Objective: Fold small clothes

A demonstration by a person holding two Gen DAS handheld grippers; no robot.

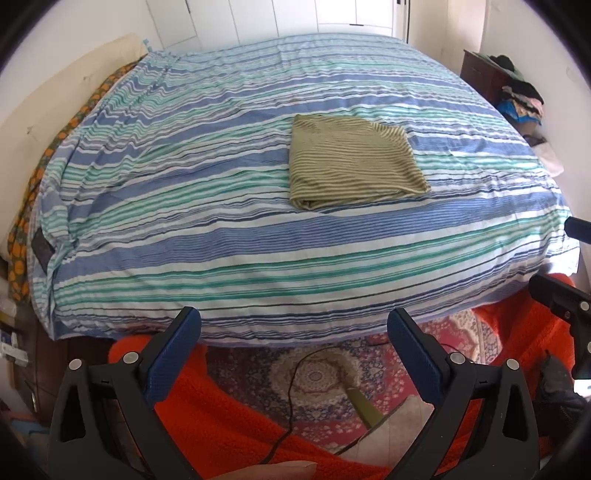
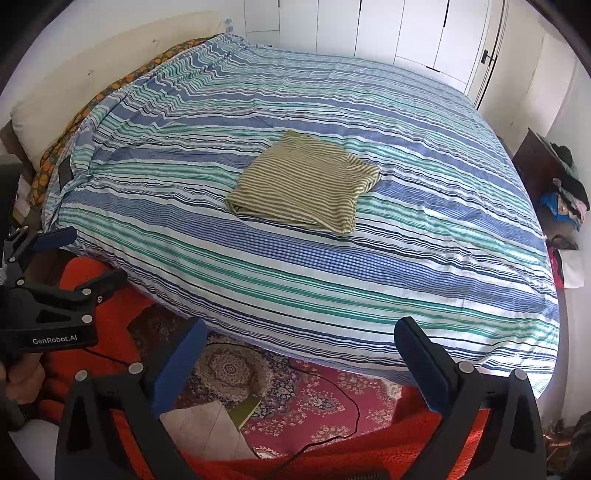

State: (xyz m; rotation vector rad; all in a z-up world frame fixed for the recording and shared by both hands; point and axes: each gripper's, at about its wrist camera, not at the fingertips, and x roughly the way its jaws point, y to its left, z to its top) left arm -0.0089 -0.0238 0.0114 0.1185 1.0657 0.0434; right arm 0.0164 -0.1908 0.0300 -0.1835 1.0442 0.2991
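A small olive-and-cream striped garment [image 1: 351, 160] lies folded into a flat rectangle on the striped bed [image 1: 221, 258], right of its middle. It also shows in the right wrist view [image 2: 304, 184]. My left gripper [image 1: 293, 354] is open and empty, held back over the floor in front of the bed's near edge. My right gripper [image 2: 299, 362] is open and empty too, also back off the bed. The left gripper shows at the left edge of the right wrist view [image 2: 79, 254]. The right gripper's body shows at the right edge of the left wrist view [image 1: 561, 295].
A patterned rug [image 2: 314, 402] with a black cable [image 2: 354, 413] lies below the grippers, with orange fabric [image 1: 207, 417] beside it. A dark nightstand piled with clothes [image 2: 561, 184] stands right of the bed. White wardrobe doors [image 2: 406, 33] stand behind. A headboard cushion [image 1: 55, 107] is at left.
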